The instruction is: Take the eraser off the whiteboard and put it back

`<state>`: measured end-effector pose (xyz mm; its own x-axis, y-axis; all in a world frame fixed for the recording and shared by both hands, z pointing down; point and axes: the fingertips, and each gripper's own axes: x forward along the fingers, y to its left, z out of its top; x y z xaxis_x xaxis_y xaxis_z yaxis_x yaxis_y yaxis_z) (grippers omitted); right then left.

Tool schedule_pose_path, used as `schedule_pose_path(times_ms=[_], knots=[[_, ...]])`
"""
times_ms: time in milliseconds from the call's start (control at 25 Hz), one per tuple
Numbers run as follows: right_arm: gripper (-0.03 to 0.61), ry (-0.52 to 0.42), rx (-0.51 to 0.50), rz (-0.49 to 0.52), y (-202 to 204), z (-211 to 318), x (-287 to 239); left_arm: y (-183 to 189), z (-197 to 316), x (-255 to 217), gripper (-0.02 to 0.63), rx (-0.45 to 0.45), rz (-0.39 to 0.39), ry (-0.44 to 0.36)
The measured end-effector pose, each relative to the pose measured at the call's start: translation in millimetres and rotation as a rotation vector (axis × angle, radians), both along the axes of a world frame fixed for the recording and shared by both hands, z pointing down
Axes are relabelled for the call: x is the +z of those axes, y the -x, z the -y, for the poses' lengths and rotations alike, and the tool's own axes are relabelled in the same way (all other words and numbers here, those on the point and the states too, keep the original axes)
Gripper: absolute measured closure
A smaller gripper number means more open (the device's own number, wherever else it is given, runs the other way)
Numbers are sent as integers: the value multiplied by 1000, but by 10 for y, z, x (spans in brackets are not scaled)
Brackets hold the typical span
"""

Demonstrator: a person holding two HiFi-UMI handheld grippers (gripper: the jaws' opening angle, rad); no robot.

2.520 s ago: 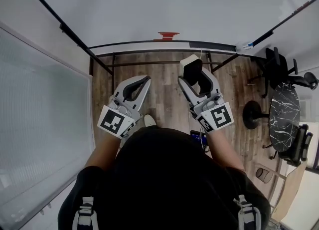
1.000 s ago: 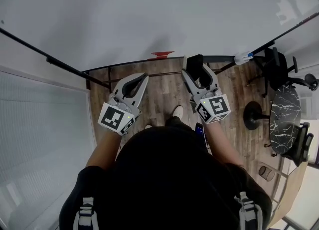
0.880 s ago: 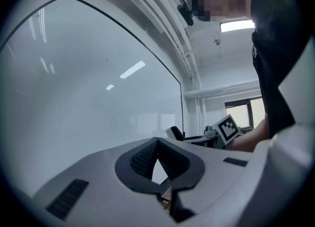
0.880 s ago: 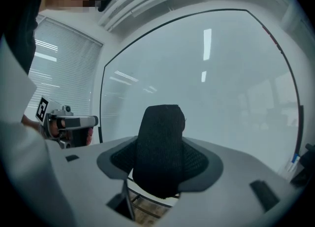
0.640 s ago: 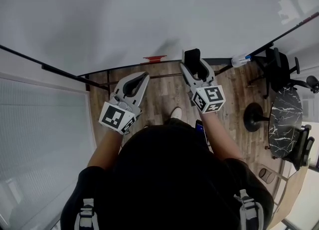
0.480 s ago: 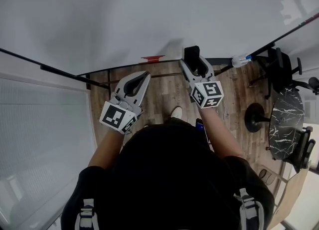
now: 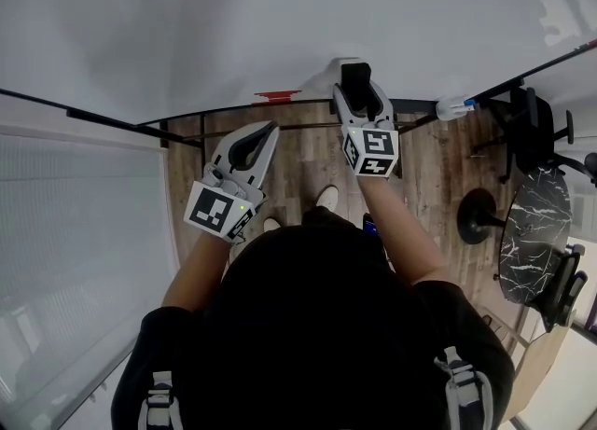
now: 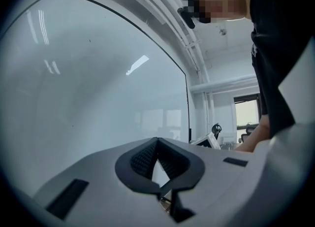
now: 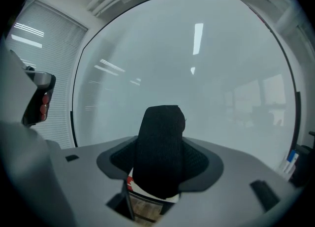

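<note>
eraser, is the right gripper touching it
Touching. The right gripper view shows the black eraser clamped between the pads of the right gripper, pressed on both sides.

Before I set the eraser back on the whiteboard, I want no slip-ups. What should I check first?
1. Grip: ok. The right tongs are shut on the black felt eraser with a white body, pads on both sides.
2. Other hand clear: ok. The left tongs are shut, empty, and off to the eraser's left.
3. Target ahead: ok. The white whiteboard fills the right gripper view.
4. Eraser touching the board: cannot tell.
5. Neighbours clear: ok. On the dark ledge, the red item and the blue-capped marker lie apart from the eraser on either side.
</note>
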<state>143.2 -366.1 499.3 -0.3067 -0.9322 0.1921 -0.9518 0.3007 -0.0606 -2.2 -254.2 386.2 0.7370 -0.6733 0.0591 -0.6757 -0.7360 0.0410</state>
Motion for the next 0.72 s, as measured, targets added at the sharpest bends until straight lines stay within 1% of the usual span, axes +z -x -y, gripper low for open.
schedule_pose_path(times_ms=[160, 440, 720], knots=[[324, 3, 15, -5, -18, 87, 85, -76, 21, 41, 614, -17, 8, -3], [322, 41, 24, -6, -36, 206, 266, -170, 92, 123, 614, -24, 16, -20], [322, 70, 60, -3, -79, 298, 363, -194, 105, 241, 614, -37, 29, -1]])
